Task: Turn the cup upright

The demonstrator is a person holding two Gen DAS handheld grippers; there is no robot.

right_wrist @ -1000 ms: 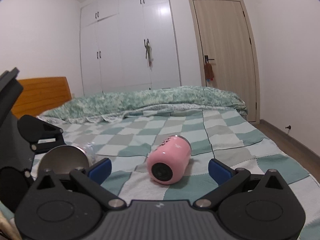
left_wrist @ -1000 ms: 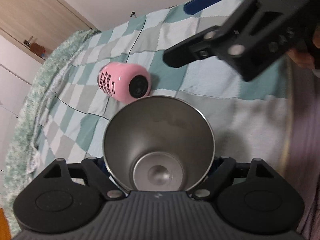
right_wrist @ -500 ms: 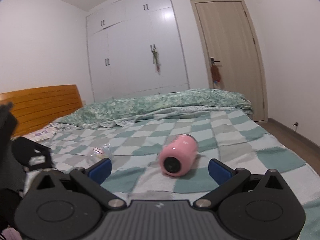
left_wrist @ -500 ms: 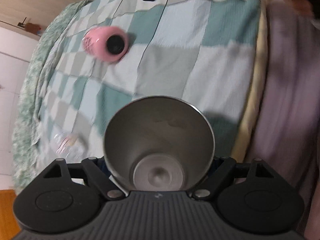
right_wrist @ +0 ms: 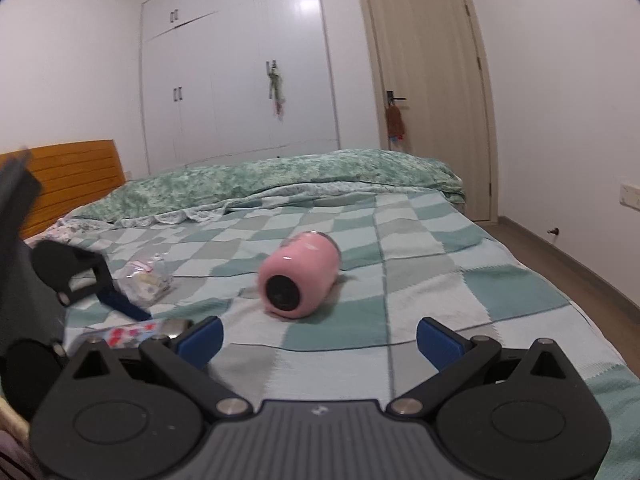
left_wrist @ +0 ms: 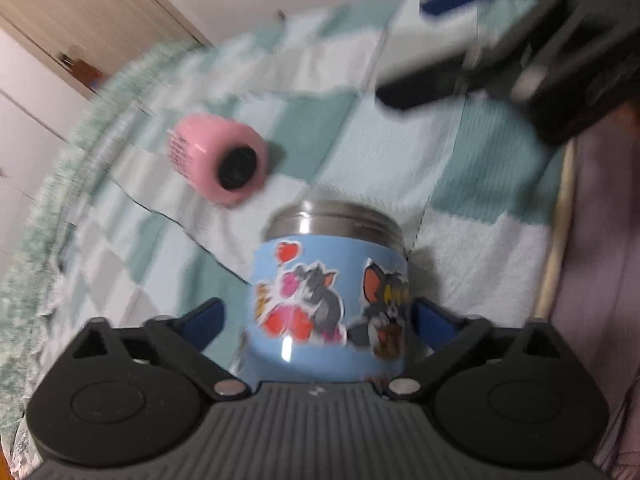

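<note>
A blue steel cup with cartoon stickers (left_wrist: 330, 300) stands upright on the checked bedspread between the fingers of my left gripper (left_wrist: 316, 320). The blue pads stand apart from its sides, so the gripper is open around it. A sliver of the cup shows in the right wrist view (right_wrist: 136, 330). A pink cup (left_wrist: 218, 160) lies on its side farther out; it also shows in the right wrist view (right_wrist: 298, 280), base toward me. My right gripper (right_wrist: 318, 338) is open and empty, hovering above the bed; it shows blurred in the left wrist view (left_wrist: 500, 40).
A checked bedspread (right_wrist: 440, 280) covers the bed. A crumpled clear plastic bag (right_wrist: 146, 282) lies at left. A rolled green duvet (right_wrist: 280, 180) lies at the far end. The bed's edge (left_wrist: 560, 208) runs at right, with purple fabric beyond.
The blue cup was held with its mouth toward the camera; now it stands upright on the bed and my left jaws have opened. My right gripper has shifted a little.
</note>
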